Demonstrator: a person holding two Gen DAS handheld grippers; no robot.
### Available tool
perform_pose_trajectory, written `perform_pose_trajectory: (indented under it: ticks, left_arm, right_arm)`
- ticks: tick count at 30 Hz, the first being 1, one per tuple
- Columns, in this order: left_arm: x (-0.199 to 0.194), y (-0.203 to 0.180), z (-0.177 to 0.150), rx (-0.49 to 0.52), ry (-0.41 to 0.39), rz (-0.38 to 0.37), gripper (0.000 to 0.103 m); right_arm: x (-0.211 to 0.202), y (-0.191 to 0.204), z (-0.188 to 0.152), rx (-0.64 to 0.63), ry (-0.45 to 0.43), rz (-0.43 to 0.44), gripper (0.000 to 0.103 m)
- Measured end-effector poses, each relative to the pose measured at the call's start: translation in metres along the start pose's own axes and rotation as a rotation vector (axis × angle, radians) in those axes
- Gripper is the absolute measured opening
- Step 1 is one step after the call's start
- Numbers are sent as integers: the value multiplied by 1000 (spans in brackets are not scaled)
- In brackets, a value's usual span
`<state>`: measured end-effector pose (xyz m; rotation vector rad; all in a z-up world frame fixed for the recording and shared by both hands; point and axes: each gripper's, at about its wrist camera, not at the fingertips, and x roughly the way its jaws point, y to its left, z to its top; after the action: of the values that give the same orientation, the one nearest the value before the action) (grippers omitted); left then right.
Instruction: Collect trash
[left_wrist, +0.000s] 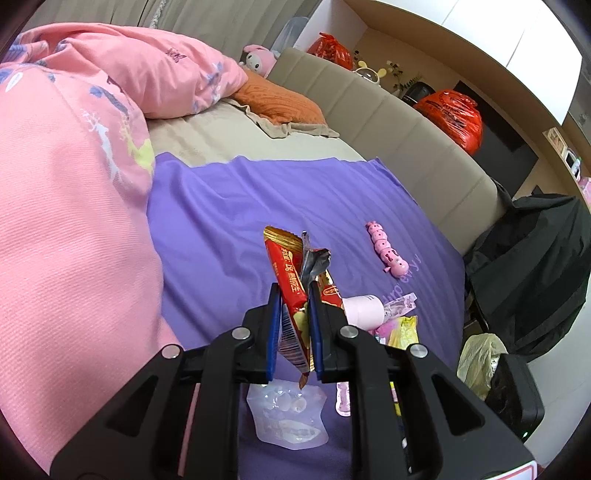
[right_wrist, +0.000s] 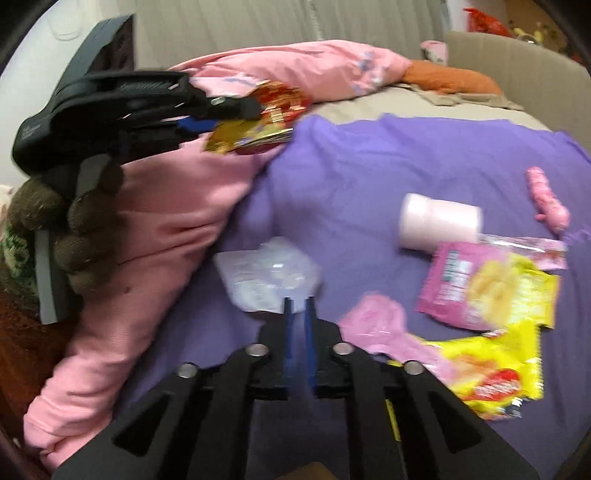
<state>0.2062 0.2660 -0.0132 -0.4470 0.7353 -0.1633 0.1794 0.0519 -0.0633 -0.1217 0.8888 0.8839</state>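
Two close wrist views angled down, sharing the purple sheet (left_wrist: 258, 199).

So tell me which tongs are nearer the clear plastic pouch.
Right. The right tongs sit at the clear plastic pouch, tips at its near edge; the left tongs hold red wrappers above it.

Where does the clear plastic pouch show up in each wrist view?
Left wrist: clear plastic pouch at bottom centre, on the purple sheet, below the left gripper.
Right wrist: clear plastic pouch at centre, just ahead of the right gripper.
Shared landmark: pale pink bottle.
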Motion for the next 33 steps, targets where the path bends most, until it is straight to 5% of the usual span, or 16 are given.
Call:
perform_pose_trajectory:
  ticks: [2, 8, 10, 12, 13, 18, 25, 33]
  left_arm:
    - [-1, 0, 1, 3, -4, -1, 13]
    - [-2, 5, 3, -10, -9, 4, 13]
    - [-2, 6, 2, -12, -10, 5, 13]
    - [-2, 7, 2, -13, -9, 5, 13]
    - [-2, 7, 2, -12, -9, 4, 13]
    - [-3, 2, 0, 6, -16, 5, 13]
    - [-4, -32, -15, 72, -8, -12, 13]
    - [-12, -129, -36, 292, -20, -10, 13]
  right_arm:
    - [9, 3, 3, 1, 0, -26, 45]
    - [48, -11, 17, 90, 39, -38, 45]
    - [59, -12, 18, 97, 68, -7, 34]
    - [64, -7, 17, 60, 85, -6, 8]
    - [62, -3, 16, 38, 82, -12, 6]
    - [26, -4, 9, 46, 20, -46, 4]
    - [-59, -36, -13, 83, -113, -223, 4]
    - [-136, -78, -34, 151, -237, -295, 4]
